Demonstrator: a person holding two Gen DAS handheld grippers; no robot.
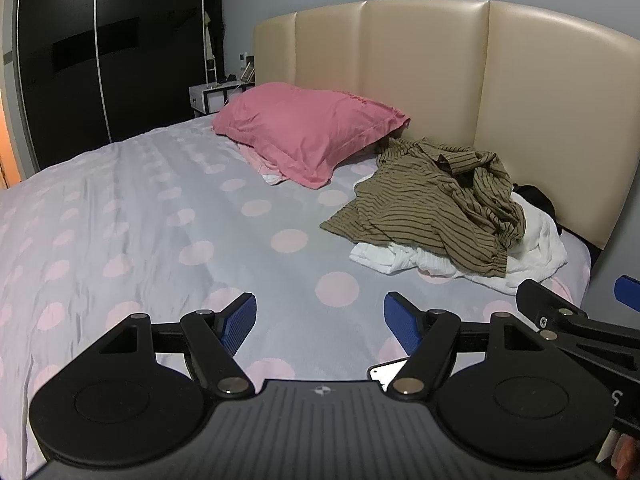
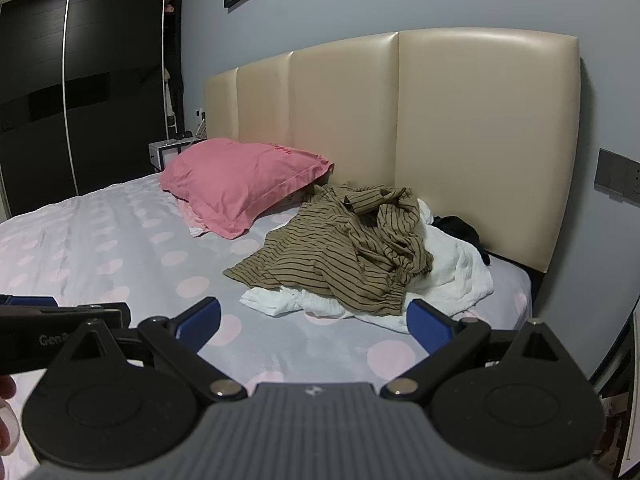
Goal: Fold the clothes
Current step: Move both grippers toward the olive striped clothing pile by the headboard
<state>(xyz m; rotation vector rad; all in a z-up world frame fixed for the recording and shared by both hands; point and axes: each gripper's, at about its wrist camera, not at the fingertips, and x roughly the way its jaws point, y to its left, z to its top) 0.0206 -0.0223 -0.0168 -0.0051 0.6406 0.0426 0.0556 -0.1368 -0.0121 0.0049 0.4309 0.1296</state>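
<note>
A crumpled olive shirt with dark stripes lies on a bunched white garment near the headboard on the bed's right side. Behind them a bit of black cloth shows. My left gripper hovers open over the bedspread, short of the pile and left of it, with nothing between its blue pads. My right gripper is open too, its right pad just in front of the white garment's edge. Each gripper shows at the edge of the other's view.
The bed has a grey cover with pink dots. A pink pillow lies at the head, left of the clothes. A beige padded headboard, a dark wardrobe and a nightstand stand behind.
</note>
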